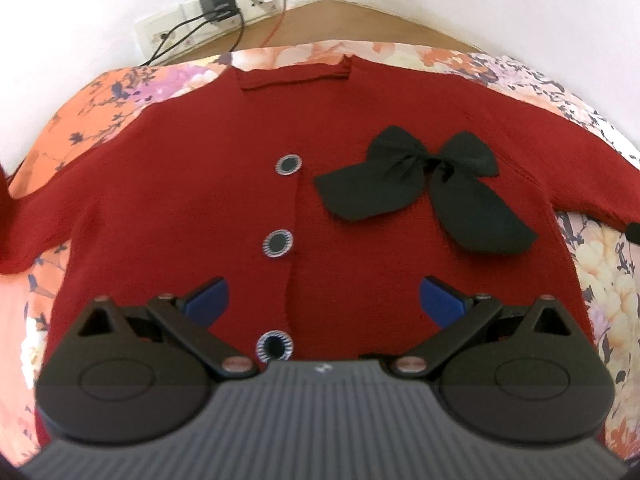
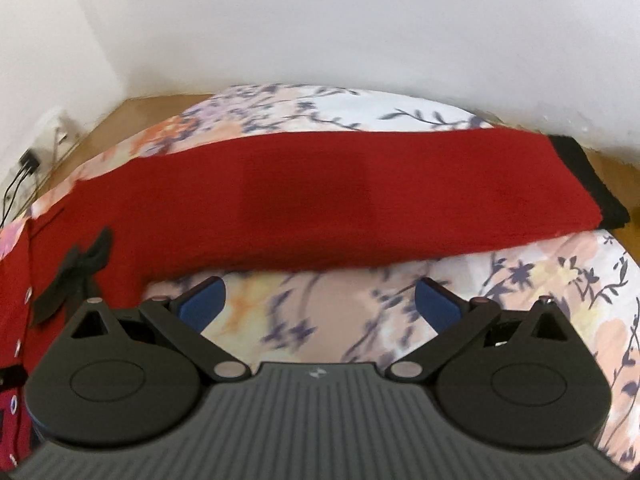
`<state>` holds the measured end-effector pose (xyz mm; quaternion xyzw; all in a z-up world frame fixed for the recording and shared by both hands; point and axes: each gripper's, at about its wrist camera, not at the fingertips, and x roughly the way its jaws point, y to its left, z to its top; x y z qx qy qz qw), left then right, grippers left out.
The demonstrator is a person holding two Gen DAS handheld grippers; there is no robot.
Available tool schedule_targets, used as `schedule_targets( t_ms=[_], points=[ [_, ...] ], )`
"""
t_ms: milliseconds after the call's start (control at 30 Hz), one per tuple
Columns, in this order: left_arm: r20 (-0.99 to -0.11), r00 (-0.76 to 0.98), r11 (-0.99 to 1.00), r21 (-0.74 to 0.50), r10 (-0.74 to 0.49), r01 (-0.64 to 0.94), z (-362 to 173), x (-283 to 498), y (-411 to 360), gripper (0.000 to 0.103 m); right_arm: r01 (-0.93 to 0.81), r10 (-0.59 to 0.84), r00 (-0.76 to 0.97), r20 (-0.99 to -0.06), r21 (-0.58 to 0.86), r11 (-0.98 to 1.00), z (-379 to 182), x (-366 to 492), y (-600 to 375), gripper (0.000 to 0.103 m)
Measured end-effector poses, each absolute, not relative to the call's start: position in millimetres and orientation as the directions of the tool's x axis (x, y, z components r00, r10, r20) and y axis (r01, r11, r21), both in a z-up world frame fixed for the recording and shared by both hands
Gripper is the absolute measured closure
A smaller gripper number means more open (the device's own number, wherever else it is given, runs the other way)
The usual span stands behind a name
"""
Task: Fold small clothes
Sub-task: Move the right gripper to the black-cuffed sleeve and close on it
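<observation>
1. Left wrist view: the red cardigan point(image 1: 192, 184) lies flat, front side up, on the floral sheet point(image 1: 80, 100), neckline toward the far wall.
2. Three round black buttons with silver rims run down its front placket: the top button point(image 1: 287, 164), the middle button point(image 1: 278, 243) and the bottom button point(image 1: 274, 345).
3. A black bow point(image 1: 424, 184) lies on the chest panel to the right of the placket, tails pointing toward the camera.
4. The left gripper point(image 1: 323, 300) hangs over the lower front of the cardigan. Its blue pads point(image 1: 208, 298) stand wide apart, released, with nothing between them; the placket and the bottom button show in the gap.
5. A white power strip point(image 1: 208, 12) with a black adapter and cables sits at the foot of the wall, on the wooden floor point(image 1: 320, 20) beyond the sheet.
6. Right wrist view: one sleeve point(image 2: 340, 200) extends straight across the sheet, ending in a black cuff point(image 2: 588, 184) at the right.
7. The right gripper point(image 2: 318, 300) hangs over bare floral sheet, just short of the sleeve's near edge. Its fingers point(image 2: 438, 304) are spread, released, gripping nothing.
8. The bow and part of the cardigan body appear at the left margin of this view.
</observation>
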<state>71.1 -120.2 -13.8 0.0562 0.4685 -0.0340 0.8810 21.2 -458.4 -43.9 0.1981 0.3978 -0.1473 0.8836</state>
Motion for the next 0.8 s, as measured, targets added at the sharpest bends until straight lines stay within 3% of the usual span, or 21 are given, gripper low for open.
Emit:
schedule_targets(
  t_ms=[333, 533, 800],
  points=[
    [-0.851, 0.524, 0.991, 0.052, -0.020, 0.121, -24.3, 82.2, -133.8, 0.000, 0.405, -0.073, 0.676, -0.733, 0.286, 0.868, -60.7, 30.8, -490.0, 0.000],
    [-0.859, 0.510, 0.989, 0.034, -0.045, 0.145, -30.0, 79.7, -133.1, 0.000, 0.296, -0.052, 0.765, -0.642, 0.279, 0.913, -72.3, 7.2, -485.8, 0.000],
    [-0.871, 0.490, 0.992, 0.028, -0.037, 0.124, -33.9, 79.4, -120.0, 0.000, 0.378, -0.009, 0.823, -0.568, 0.537, 0.754, -71.1, 11.9, -522.5, 0.000]
  ],
)
